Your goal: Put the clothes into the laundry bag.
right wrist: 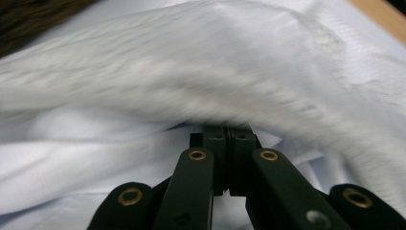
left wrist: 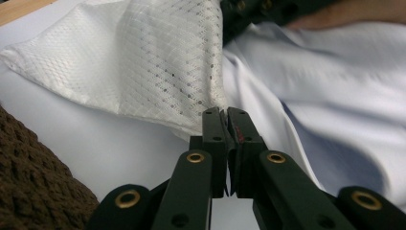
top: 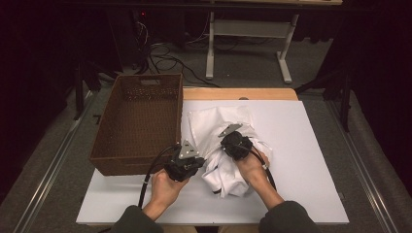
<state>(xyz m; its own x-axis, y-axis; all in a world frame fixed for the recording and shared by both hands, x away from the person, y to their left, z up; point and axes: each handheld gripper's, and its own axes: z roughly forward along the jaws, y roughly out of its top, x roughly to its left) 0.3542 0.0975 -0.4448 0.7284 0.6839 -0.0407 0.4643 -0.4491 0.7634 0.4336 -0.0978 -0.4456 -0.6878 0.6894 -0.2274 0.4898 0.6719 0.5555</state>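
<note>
- Left gripper [top: 200, 160] near front edge of white table [top: 301, 145], jaws closed on edge of white cloth [top: 218, 126], patterned weave just past the tips.
- Right gripper [top: 232, 141] slightly farther in, over the bunched cloth, jaws pinched together with fabric at the tips; blurred there.
- Cloth crumpled mid-table, just right of brown wicker basket [top: 138, 121].
- Basket at table's left, reaching the far edge.

Cloth: your crumpled white garment [top: 221, 141] lies on the white table [top: 311, 160].
Left gripper [top: 187, 162]: at the garment's left edge.
Right gripper [top: 235, 144]: on the garment.
Basket [top: 138, 124]: brown wicker, left of the garment.
</note>
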